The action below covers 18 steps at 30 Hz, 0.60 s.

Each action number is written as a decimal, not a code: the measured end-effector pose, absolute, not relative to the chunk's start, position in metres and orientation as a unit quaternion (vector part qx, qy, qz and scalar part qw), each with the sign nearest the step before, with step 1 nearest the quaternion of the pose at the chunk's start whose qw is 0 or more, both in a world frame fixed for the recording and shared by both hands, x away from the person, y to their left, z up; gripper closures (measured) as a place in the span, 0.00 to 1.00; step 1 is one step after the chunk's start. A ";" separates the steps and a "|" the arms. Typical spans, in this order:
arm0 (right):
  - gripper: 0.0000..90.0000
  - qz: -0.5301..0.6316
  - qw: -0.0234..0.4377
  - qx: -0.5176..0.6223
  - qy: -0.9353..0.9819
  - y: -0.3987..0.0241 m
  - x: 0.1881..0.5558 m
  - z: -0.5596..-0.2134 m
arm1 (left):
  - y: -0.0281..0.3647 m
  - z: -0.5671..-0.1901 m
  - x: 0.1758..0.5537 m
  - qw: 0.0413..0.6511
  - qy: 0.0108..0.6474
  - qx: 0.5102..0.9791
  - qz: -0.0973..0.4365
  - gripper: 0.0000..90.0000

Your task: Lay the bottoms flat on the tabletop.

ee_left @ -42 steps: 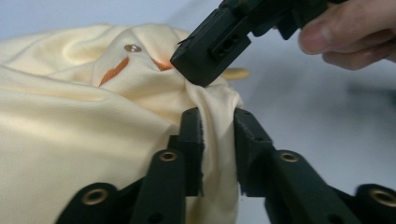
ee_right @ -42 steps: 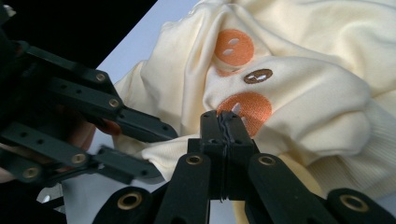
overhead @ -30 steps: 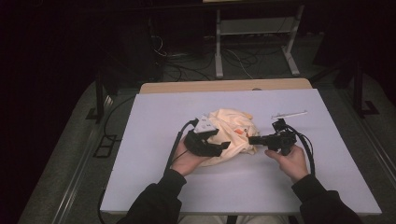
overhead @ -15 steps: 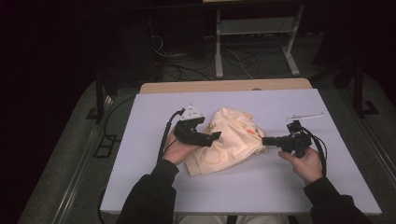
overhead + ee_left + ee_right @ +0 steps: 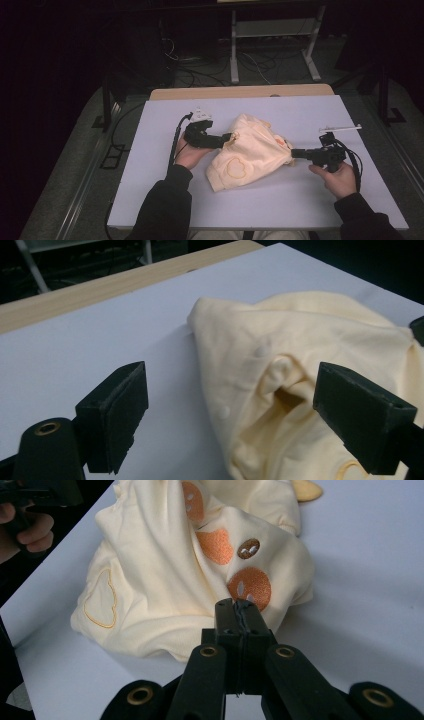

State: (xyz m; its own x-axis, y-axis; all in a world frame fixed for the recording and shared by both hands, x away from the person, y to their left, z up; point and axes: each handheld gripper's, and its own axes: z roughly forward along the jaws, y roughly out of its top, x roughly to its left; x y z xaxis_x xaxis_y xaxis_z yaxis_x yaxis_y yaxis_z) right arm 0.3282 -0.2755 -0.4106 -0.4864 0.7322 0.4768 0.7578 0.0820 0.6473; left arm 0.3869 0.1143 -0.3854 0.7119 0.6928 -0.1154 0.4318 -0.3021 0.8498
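We hold a black two-jaw gripper in each hand over the pale lavender-white worktop (image 5: 150, 200), and between them lies a crumpled pale yellow cloth garment (image 5: 250, 152) with orange round patches and a stitched heart outline.

The left gripper (image 5: 227, 139) has its jaws spread wide; they have just been opening. In the left gripper view the garment sits ahead of the jaws and partly between them, nearer the right-hand jaw, whose pad stands just beside a fold with a dark hollow in it. Neither pad presses on the fabric. The bare worktop lies ahead of the left-hand jaw, and beyond it runs the light wooden edge strip (image 5: 100, 290) of the table. Two small round snaps show on the cloth ahead of the gap.

The right gripper (image 5: 295, 153) has its jaws pressed together. In the right gripper view the tips meet at the edge of the garment, right below an orange round patch (image 5: 249, 585) with a face on it; a thin bit of cloth seems to be caught in the seam between the jaws, though we cannot tell this for certain. The rest of the garment spreads ahead of and to the left of these jaws, with the heart outline (image 5: 100, 600) well off to the left.
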 end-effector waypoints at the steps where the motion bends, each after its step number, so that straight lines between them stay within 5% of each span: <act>1: 0.98 -0.450 0.014 -0.507 -0.735 -0.275 0.328 -0.411 | 0.114 -0.387 0.388 0.473 0.356 0.795 0.134 0.15; 18: 0.98 -0.445 0.006 -0.538 -0.716 -0.301 0.325 -0.416 | 0.097 -0.407 0.394 0.458 0.356 0.809 0.090 0.15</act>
State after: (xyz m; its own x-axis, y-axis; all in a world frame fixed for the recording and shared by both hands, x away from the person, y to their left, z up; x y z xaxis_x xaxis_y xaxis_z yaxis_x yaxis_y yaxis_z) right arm 0.3254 -0.3007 -0.4156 -0.4218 0.7649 0.4869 0.7755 0.0261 0.6308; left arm 0.3944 0.0974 -0.4069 0.7303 0.6588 -0.1807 0.4938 -0.3264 0.8060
